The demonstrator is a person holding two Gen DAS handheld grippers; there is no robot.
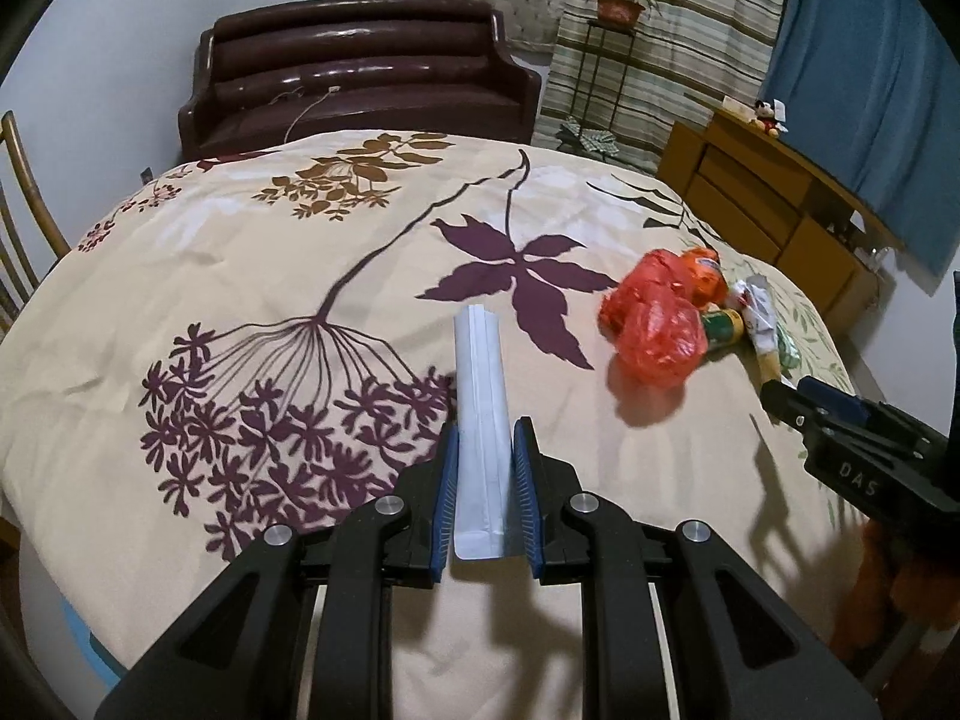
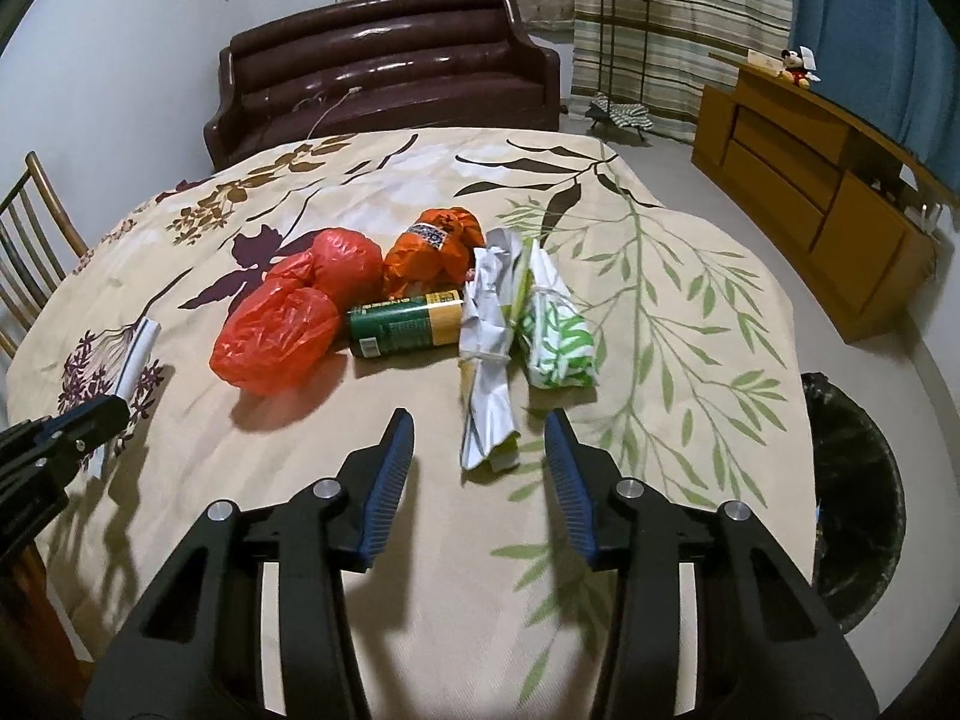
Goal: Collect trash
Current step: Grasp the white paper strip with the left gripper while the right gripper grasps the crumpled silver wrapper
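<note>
My left gripper (image 1: 485, 438) is shut on a long white paper packet (image 1: 478, 396), which sticks out forward over the table; the packet also shows in the right wrist view (image 2: 137, 354). My right gripper (image 2: 480, 426) is open and empty, just short of a crumpled silver wrapper (image 2: 487, 360). Behind it lie a green can (image 2: 403, 324) on its side, a red plastic bag (image 2: 288, 318), an orange wrapper (image 2: 433, 246) and a green-and-white leaf-print packet (image 2: 555, 333). The red bag (image 1: 654, 318) also shows right of the left gripper.
The round table has a floral cloth (image 2: 420, 540). A black-lined trash bin (image 2: 852, 504) stands on the floor at the right. A brown sofa (image 2: 384, 72) is behind, a wooden cabinet (image 2: 810, 180) at the right, a chair (image 2: 30, 240) at the left.
</note>
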